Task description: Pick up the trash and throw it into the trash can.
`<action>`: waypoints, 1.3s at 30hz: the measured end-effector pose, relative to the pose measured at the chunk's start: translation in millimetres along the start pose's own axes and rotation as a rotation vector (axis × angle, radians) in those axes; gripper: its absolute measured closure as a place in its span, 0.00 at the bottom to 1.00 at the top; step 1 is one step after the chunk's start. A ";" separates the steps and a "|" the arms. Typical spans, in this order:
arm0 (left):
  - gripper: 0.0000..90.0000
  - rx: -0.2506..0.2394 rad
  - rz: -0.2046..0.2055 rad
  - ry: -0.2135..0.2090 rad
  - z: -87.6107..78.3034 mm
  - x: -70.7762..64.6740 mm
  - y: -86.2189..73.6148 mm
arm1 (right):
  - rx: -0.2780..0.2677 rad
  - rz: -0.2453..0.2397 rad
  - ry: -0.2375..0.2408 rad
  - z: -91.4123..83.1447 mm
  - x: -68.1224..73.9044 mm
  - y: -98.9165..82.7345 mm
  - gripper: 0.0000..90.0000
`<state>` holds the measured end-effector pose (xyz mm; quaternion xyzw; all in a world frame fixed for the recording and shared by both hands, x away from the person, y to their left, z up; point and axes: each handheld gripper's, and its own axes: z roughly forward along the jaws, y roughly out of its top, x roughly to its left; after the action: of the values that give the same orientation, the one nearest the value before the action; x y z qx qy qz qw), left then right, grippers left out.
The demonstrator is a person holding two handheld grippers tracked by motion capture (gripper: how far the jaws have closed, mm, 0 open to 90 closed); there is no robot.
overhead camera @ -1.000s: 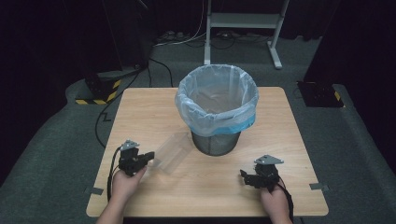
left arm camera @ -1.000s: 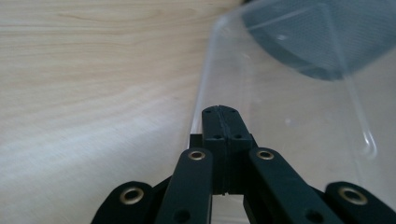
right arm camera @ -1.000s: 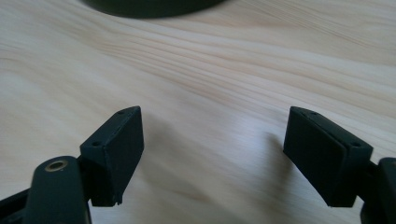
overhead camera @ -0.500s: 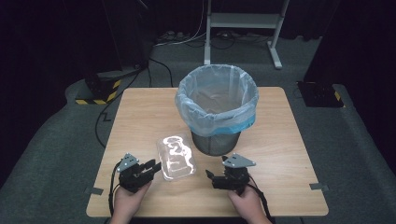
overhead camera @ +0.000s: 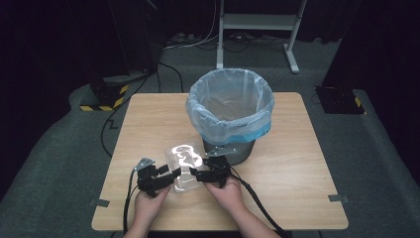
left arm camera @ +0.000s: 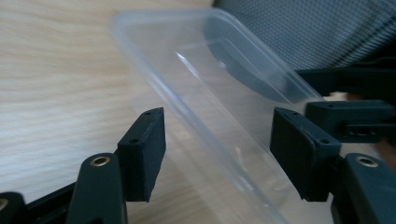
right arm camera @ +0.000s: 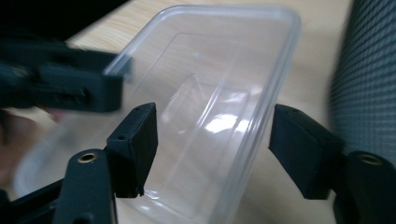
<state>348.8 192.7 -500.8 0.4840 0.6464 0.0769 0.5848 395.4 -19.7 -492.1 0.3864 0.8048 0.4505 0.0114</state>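
The right tool [overhead camera: 194, 173] has moved in; the clear container [overhead camera: 184, 166] lies between both tools.

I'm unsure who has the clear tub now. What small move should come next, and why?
Probably close the right claw on the clear tub: the tub lies between its open jaws, which have just been closing, while the left claw has just been opening.

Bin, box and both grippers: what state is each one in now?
Bin: upright, lined with a blue bag, looks empty.
Box: clear, empty, no lid, between both grippers.
Left gripper: open around the box, just been opening.
Right gripper: open around the box, just been closing.
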 end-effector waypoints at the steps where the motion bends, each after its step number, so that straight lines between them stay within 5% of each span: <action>1: 0.38 0.008 0.009 0.001 -0.1 -3.4 -3.6 | 0.021 0.018 0.033 0.6 -0.6 -1.0 0.38; 6: 0.48 0.024 0.015 -0.028 -9.3 -8.8 -9.3 | 0.022 0.020 0.037 -18.4 1.9 -11.7 0.49; 14: 0.69 -0.009 0.070 -0.070 -33.3 -28.4 -22.3 | -0.057 -0.049 -0.010 -53.4 12.9 -31.6 0.68; 15: 0.78 -0.030 0.122 -0.061 -37.6 -33.3 -29.5 | -0.081 -0.061 -0.040 -60.5 16.6 -36.1 0.76; 16: 0.81 -0.044 0.128 -0.062 -38.6 -36.1 -33.2 | -0.093 -0.078 -0.060 -63.2 18.3 -38.7 0.78; 19: 0.82 -0.052 0.196 -0.056 -44.4 -41.6 -44.0 | -0.122 -0.101 -0.093 -69.3 21.4 -46.1 0.80; 24: 0.86 -0.121 0.222 -0.101 -54.8 -50.8 -46.1 | -0.186 -0.106 -0.085 -81.0 23.8 -53.9 0.82; 31: 0.87 -0.245 0.277 -0.155 -75.6 -70.3 -38.9 | -0.278 -0.185 -0.098 -99.8 38.7 -45.8 0.82; 39: 0.89 -0.366 0.327 -0.225 -95.4 -100.0 -11.6 | -0.391 -0.258 -0.099 -130.1 57.7 -10.9 0.82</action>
<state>248.1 159.6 -411.4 0.4735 0.4659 0.2316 0.7107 300.6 -79.6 -403.8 0.2924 0.7433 0.5731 0.1831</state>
